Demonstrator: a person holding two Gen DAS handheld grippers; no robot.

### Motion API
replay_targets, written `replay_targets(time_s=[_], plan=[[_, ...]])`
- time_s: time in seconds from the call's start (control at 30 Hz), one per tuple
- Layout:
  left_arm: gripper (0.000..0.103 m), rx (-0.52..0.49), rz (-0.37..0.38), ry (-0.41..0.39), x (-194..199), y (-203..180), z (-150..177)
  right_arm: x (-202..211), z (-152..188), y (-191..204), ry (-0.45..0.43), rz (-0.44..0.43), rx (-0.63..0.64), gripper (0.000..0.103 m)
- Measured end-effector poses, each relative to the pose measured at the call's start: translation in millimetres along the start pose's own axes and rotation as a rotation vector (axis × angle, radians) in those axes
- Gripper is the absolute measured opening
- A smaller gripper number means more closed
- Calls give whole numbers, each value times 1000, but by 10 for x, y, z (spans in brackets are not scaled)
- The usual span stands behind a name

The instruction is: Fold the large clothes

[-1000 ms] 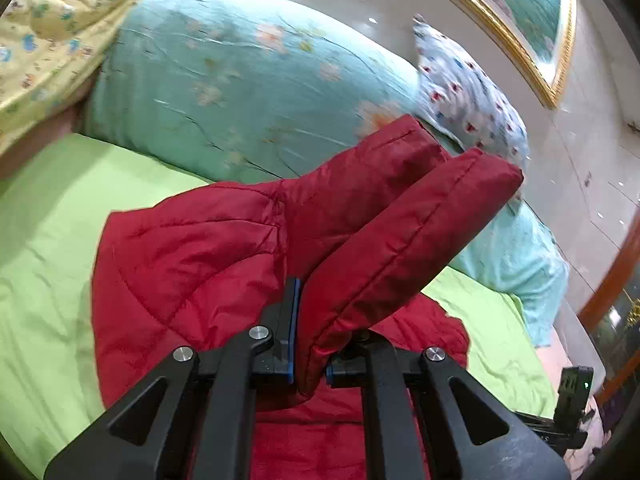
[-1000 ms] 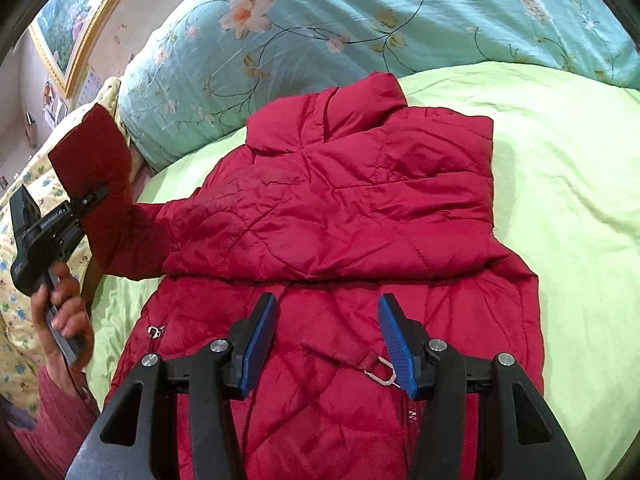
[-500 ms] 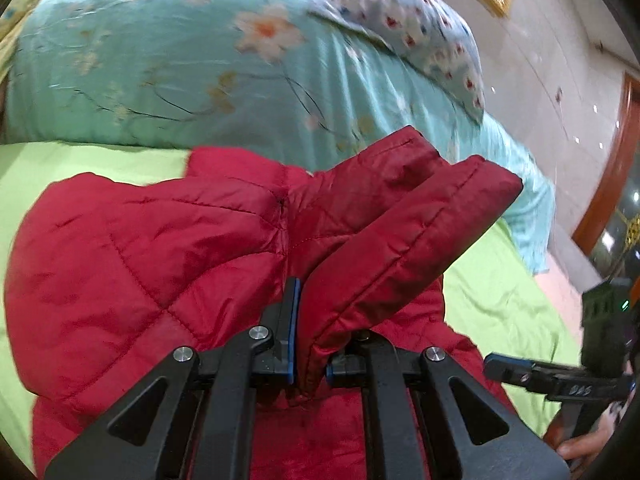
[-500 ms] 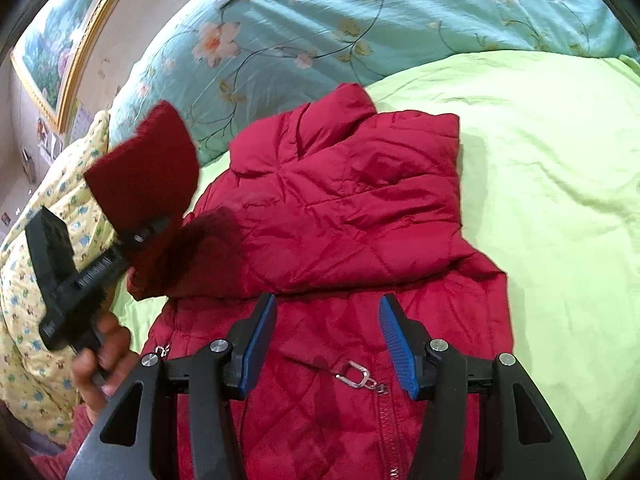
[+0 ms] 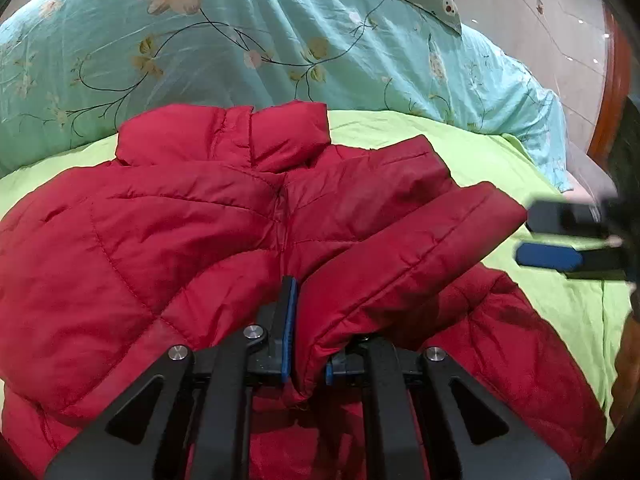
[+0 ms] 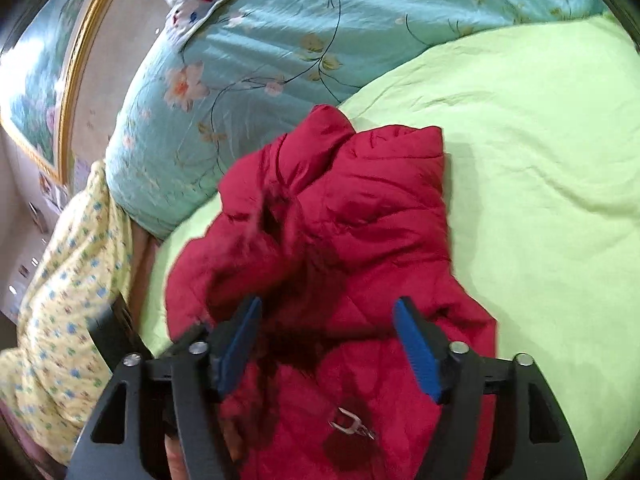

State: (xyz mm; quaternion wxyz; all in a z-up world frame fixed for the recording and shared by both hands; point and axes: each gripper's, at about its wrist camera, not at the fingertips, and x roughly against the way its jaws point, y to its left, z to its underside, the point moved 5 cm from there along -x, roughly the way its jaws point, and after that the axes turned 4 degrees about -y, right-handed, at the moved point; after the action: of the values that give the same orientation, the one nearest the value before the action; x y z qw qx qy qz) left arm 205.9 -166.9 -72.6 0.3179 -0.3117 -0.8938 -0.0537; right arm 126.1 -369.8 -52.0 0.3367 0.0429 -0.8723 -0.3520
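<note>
Left gripper [image 5: 306, 336] jaws tight on red jacket [image 5: 140, 248] cuff; right gripper [image 6: 332, 344], freshly widened, empty; zipper pull [image 6: 350, 428] only in right view

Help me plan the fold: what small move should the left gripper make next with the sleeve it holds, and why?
Probably lower the sleeve flat onto the red puffer jacket's chest, then let go. The left gripper is shut on the cuff, which already lies across the jacket's front below the collar. The right gripper, whose jaws have just been opening, holds nothing.
</note>
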Motion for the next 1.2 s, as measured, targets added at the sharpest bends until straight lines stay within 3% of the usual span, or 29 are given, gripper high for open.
replay_targets(time_s=[0.27, 0.47, 0.57, 0.7, 0.77, 0.83, 0.87, 0.93, 1.0, 1.2], plan=[[7, -2, 0, 23, -61, -4, 20, -525, -118, 31, 71, -116, -111, 74], [9, -35, -14, 34, -107, -46, 44, -427, -163, 30, 46, -181, -158, 74], [9, -42, -16, 33, -110, -54, 56, -330, -172, -30, 20, -188, -175, 74], [9, -18, -7, 38, -120, -31, 45, -514, -124, -56, 80, -154, -183, 74], [10, -28, -11, 45, -113, -43, 51, -622, -101, 10, 92, -196, -179, 67], [16, -30, -9, 65, -92, -34, 62, -694, -82, 63, 104, -186, -151, 34], [22, -21, 9, 84, -68, -18, 70, -712, -78, 79, 109, -160, -133, 28], [32, 7, 68, 96, 44, 33, 70, -672, -82, 118, 99, -147, -94, 22], [62, 31, 108, 73, 238, 117, 52, -577, -111, 132, 71, -110, -47, 17], [66, 113, 23, -3, 619, 708, -128, -360, -234, 65, 0, 2, 57, 11]])
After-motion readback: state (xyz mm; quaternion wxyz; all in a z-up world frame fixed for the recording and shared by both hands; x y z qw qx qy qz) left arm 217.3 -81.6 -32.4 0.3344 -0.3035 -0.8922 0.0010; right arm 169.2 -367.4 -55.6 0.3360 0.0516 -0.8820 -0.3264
